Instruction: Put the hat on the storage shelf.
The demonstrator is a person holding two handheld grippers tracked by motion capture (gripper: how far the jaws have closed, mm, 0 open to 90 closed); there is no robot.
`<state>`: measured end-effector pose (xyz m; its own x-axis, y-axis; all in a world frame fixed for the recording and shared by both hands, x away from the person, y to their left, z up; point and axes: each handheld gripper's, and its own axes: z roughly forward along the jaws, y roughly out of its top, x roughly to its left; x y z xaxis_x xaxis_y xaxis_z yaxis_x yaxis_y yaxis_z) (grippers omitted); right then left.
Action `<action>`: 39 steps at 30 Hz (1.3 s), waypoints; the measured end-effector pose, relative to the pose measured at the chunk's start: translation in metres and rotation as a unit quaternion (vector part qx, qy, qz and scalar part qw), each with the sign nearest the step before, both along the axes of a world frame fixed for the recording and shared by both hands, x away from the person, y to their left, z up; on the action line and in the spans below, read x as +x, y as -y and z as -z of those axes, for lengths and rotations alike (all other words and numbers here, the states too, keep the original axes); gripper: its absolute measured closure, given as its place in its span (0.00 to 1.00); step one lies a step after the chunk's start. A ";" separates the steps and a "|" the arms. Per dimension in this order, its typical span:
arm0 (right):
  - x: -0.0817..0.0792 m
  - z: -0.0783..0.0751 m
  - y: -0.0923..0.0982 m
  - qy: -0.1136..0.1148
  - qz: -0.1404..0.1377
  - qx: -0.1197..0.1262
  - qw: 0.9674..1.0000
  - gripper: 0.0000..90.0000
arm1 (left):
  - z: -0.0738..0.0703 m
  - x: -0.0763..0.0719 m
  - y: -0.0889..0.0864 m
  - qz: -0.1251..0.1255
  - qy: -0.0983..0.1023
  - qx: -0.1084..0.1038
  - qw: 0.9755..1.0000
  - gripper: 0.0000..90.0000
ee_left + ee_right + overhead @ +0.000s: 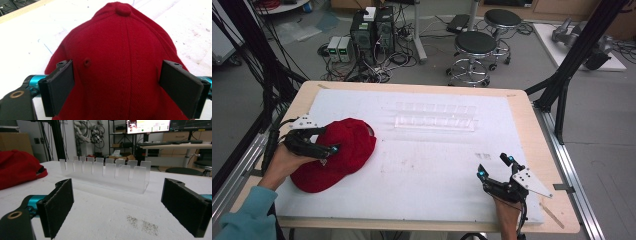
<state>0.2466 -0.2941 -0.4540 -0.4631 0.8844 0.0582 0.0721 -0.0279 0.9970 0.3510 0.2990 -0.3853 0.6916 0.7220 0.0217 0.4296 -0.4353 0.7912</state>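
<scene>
A red baseball cap [346, 152] lies on the left part of the white mat [427, 170], crown up. My left gripper [329, 140] is open at the cap's left side. In the left gripper view its two black jaws stand wide apart on either flank of the cap's [120, 37] crown, with the top button at the far end. My right gripper [494, 166] rests low over the mat near the front right, open, with nothing between its jaws. A clear slotted acrylic rack [434, 120] stands at the back middle; the right gripper [117, 195] faces this rack [105, 173].
The mat covers most of a wooden table [522, 100]. A small patch of dark specks [142, 225] marks the mat just ahead of the right gripper. Black frame posts [569, 60] stand at the table's sides. Stools [474, 47] and computer towers [372, 30] sit on the floor beyond.
</scene>
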 end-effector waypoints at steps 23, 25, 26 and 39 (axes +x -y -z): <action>0.000 0.000 0.000 -0.001 0.000 0.000 1.000 0.11 | 0.025 0.009 0.010 -0.013 -0.031 0.033 0.999 0.16; 0.000 0.000 0.000 -0.001 0.000 0.000 1.000 0.11 | 0.026 0.010 0.009 -0.012 -0.036 0.035 0.999 0.18; 0.000 0.000 0.000 -0.001 0.000 0.001 1.000 0.11 | 0.026 0.010 0.009 -0.012 -0.040 0.034 0.999 0.20; 0.000 0.000 0.000 0.000 -0.001 -0.001 1.000 0.11 | 0.023 0.007 0.008 -0.029 -0.073 0.045 0.996 0.86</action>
